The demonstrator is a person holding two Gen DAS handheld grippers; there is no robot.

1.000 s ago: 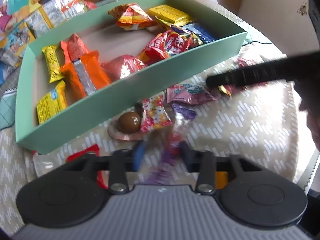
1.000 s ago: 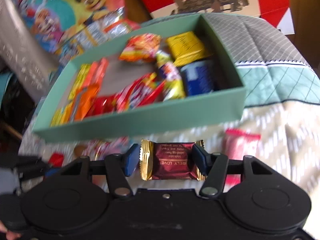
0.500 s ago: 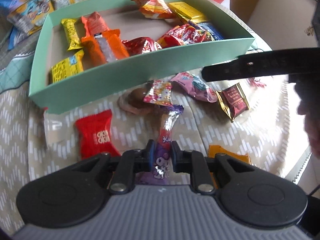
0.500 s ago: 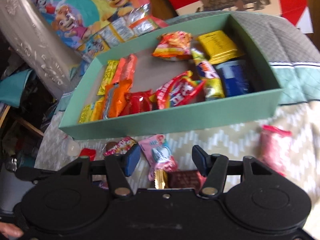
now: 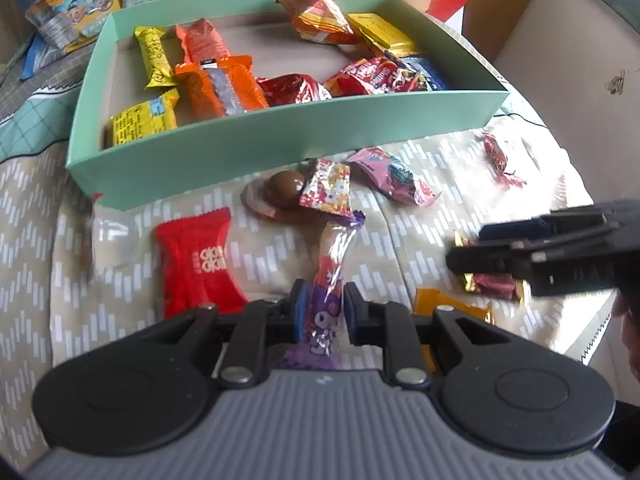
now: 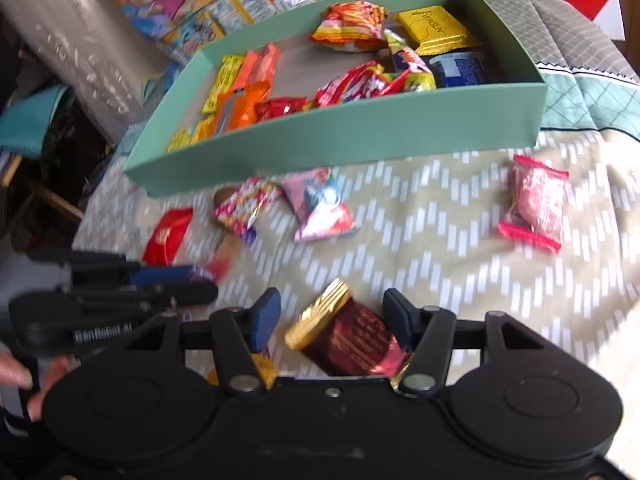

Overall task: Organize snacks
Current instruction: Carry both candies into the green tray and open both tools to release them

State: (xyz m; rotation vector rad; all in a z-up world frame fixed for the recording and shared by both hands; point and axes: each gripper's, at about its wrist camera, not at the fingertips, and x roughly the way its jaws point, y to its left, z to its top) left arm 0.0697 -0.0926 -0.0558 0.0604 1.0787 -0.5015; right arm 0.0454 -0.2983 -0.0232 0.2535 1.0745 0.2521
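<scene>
Between left fingers (image 5: 301, 312), opening: purple candy stick (image 5: 326, 312).

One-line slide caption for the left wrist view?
Left gripper opening around a purple candy stick, green snack box ahead.

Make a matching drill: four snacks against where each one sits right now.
Things:
1. purple stick candy
2. maroon chocolate
3. yellow square packet
4. pink candy

Places:
a. inside the green box
b. on the cloth, between the fingers of the right gripper
c. alone on the cloth, off to the right
d. between the fingers of the left gripper

Pairs: 1-d, 2-b, 3-a, 4-c.

Note: the left gripper's jaws are opening with the purple stick candy between them. The right gripper's jaws stand apart around the maroon chocolate.
</scene>
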